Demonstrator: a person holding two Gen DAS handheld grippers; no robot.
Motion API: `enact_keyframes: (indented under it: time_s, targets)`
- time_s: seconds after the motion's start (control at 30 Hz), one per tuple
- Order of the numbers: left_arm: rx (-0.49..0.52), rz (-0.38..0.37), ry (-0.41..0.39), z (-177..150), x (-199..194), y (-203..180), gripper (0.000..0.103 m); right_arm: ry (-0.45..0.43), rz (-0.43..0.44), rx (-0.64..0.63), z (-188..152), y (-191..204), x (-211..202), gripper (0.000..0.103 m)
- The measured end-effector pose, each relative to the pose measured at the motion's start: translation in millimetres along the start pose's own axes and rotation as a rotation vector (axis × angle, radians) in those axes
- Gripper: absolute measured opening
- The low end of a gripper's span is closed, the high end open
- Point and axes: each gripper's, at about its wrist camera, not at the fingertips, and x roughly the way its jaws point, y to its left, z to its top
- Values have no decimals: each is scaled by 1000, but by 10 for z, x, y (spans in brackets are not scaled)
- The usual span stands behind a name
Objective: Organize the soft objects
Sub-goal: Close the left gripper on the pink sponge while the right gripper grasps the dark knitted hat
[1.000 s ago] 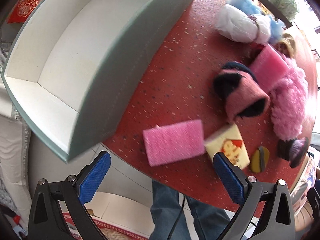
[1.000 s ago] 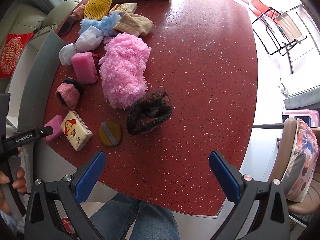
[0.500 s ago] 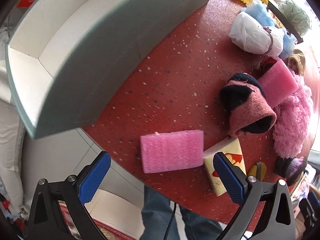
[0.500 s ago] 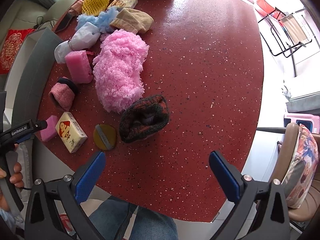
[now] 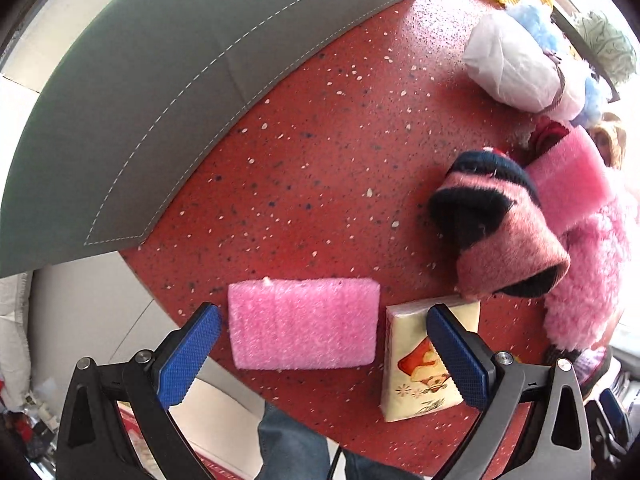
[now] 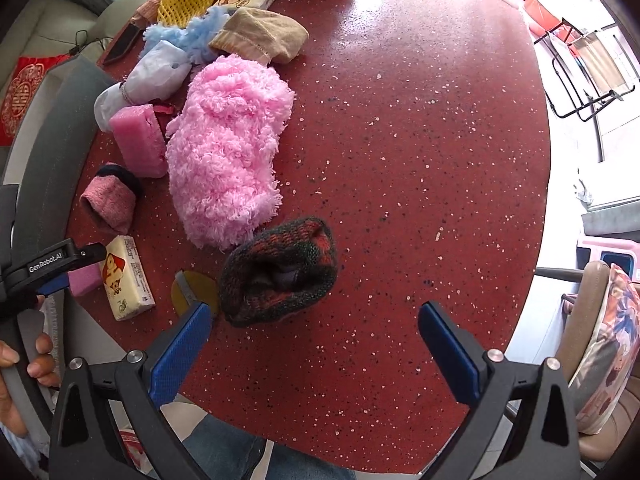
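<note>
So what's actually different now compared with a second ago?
The left claw has dropped toward the flat pink foam pad, which now lies between its open fingers, untouched. The right claw has eased nearer the dark knitted hat, also open. Nothing on the red table has moved.

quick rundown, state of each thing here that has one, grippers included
left gripper: open, empty, fingers straddling the flat pink sponge
right gripper: open, empty
dark knit hat: on its side, opening towards the camera
tissue pack: lying flat, sealed
grey box: inside hidden
</note>
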Motion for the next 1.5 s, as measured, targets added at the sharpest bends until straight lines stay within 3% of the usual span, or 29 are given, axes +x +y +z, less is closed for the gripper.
enact_keyframes:
  time_s: [0.4,0.5,0.7,0.93,1.1,1.33,1.5]
  targets:
    - [2,4,-26,99,-81,36,103,29,10,-57,256,249,324,103]
    - [-17,9,-24,-101,11,71,103,38,12,-65,273,296,375,103]
    - [-12,-15,-25,-88,100,172,103,67,5,-57,286,329,586,103]
    - [-6,11,-39,-252,97,262,103,70,5,-63,294,319,615,103]
    - [-53,17,-17,-232,170,418,103,70,7,-74,294,340,593,103]
    - [23,23,-17,-259,265,165,103,81,-5,-78,215,374,668,103]
    - [62,87,-27,-294,313,50,103,90,-5,-83,215,391,800,103]
